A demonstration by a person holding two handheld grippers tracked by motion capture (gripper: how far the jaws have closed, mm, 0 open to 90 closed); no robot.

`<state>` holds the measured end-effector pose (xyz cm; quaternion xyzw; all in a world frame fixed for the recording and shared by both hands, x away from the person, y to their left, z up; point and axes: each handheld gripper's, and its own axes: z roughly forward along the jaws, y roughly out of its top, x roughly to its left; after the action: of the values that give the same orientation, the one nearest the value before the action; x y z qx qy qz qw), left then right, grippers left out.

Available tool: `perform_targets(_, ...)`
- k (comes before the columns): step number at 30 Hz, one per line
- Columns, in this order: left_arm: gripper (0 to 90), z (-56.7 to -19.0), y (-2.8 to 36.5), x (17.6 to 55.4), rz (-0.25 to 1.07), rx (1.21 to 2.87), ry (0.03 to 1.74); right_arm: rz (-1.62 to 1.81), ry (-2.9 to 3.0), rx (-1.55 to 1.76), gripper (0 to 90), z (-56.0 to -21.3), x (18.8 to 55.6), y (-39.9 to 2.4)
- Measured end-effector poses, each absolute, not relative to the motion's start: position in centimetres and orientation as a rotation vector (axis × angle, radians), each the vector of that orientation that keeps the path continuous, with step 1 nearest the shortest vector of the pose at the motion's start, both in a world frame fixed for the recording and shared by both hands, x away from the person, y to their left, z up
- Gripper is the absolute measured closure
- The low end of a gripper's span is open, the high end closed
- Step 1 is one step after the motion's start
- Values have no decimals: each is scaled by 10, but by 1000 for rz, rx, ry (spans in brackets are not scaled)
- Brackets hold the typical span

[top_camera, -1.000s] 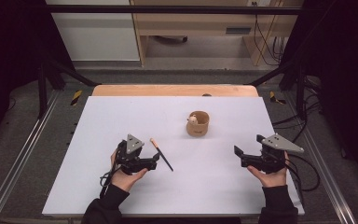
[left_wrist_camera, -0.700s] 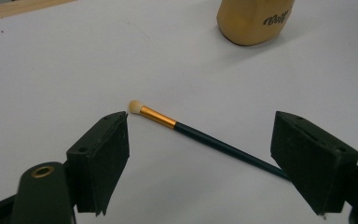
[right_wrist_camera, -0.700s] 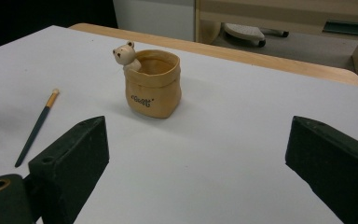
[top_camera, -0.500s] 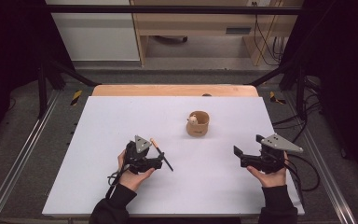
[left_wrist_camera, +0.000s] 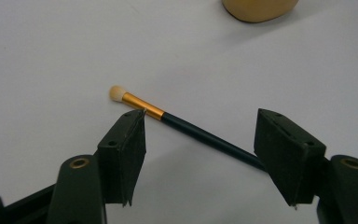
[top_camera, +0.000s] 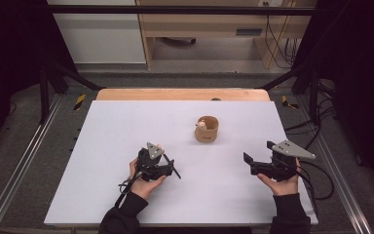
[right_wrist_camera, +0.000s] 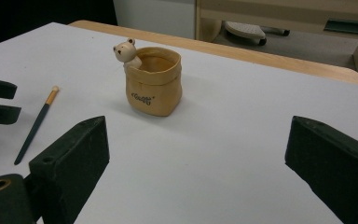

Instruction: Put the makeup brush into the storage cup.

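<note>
Brush is what we take as the thing in play: a thin one with a dark green-black handle, a gold ferrule and a small pale rounded tip. We see it lying flat on the white bench, just in front of the left gripper, whose jaws stand apart on either side of the handle without clamping it; one jaw's corner sits just beside the ferrule. In the high view we find the left gripper held low over the bench in the person's left hand, and the brush shows there as little more than a short dark line past the gripper.

The right gripper is wide open and holds nothing; in the high view we see it in the right hand well to the right, apart from the brush.

The right gripper view gives us what the high view cannot: the tan pouch-shaped cup has dark lettering on its front, too small for us to read, and a small bear figure peeking over its rim. It also shows the brush whole, near the cup's left. In the high view we place the cup toward the middle of the bench, beyond both grippers. The left gripper view catches the cup's base at its top edge.
</note>
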<state>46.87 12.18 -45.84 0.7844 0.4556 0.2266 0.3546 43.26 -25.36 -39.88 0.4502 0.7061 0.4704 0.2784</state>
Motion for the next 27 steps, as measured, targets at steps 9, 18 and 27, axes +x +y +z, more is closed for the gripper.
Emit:
perform_targets(9, 398, -465, 116, 472, 562, 2036, 1202, 1253, 1904, 1203, 63, -400, 433, -253)
perform_targets(18, 437, -469, 112, 475, 539, 2034, 1224, 1258, 1907, 1204, 63, -400, 433, -252)
perform_targets(27, 490, -473, 111, 478, 521, 2057, 1236, 1257, 1908, 1204, 63, -400, 433, -252)
